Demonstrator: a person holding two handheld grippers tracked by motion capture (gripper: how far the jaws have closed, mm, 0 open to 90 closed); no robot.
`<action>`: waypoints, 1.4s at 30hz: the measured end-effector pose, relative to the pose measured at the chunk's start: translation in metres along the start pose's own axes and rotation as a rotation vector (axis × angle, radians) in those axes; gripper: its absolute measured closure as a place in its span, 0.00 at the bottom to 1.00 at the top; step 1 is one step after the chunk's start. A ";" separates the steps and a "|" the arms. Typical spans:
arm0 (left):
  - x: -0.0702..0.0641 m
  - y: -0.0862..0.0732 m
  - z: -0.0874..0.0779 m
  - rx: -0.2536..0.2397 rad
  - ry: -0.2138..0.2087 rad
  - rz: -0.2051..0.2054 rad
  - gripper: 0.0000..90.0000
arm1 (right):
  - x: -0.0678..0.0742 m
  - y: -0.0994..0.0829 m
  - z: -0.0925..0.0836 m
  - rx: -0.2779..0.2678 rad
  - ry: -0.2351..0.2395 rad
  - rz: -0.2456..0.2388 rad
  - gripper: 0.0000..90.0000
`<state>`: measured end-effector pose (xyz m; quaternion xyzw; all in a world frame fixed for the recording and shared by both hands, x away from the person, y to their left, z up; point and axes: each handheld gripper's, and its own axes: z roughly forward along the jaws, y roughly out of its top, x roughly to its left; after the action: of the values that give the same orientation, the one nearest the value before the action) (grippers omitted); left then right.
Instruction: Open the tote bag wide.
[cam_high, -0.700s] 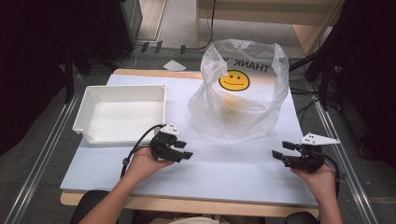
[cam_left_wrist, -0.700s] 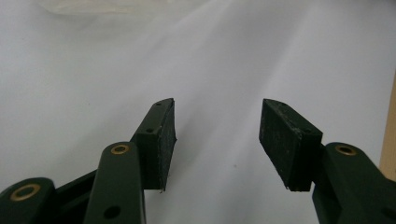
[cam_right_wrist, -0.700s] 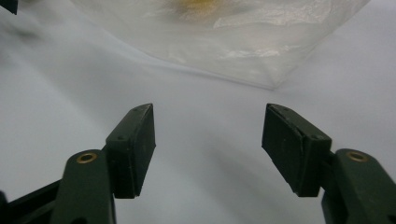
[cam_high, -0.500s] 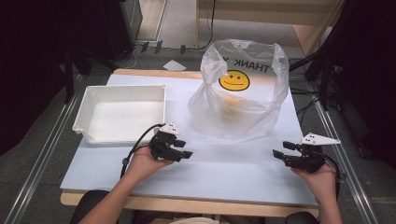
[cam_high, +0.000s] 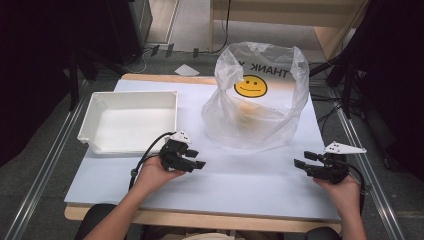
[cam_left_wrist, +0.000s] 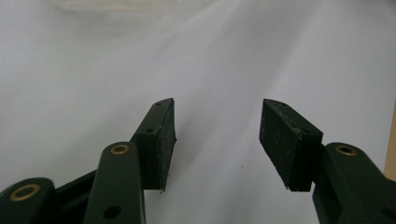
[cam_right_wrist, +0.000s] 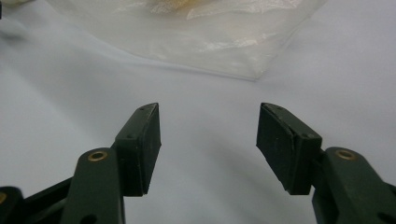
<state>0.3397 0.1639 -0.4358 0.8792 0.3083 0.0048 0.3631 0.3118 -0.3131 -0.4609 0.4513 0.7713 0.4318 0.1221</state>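
Plastic bag (cam_high: 257, 107) with smiley standing on worktop (cam_high: 240, 175) in high view (right gripper view catches its clear bottom corner), left gripper (cam_high: 196, 159) and right gripper (cam_high: 303, 159) fingers released, empty

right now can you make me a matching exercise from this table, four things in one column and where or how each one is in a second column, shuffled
Things:
1. plastic bag
2. white tray
3. left gripper
4. right gripper

Places or states:
A. at the table's left side, nothing in it
B. jaws open, near the table's right edge, in front of the bag's right corner
C. upright at the back of the table, mouth open, yellow smiley on it
D. jaws open, just in front of the tray's near right corner

Pairs: 1-C, 2-A, 3-D, 4-B
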 end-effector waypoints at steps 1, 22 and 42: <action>0.000 0.000 0.000 -0.001 -0.004 -0.001 0.52 | 0.000 0.000 0.000 0.002 0.003 0.000 0.46; -0.002 0.005 -0.004 -0.003 -0.039 0.017 0.76 | 0.001 0.005 0.000 -0.015 0.005 -0.015 0.51; -0.009 0.042 -0.033 -0.003 -0.074 0.038 0.86 | -0.025 0.040 -0.010 -0.001 0.070 0.029 0.80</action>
<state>0.3474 0.1564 -0.3827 0.8840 0.2778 -0.0205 0.3755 0.3435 -0.3297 -0.4290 0.4470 0.7685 0.4492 0.0891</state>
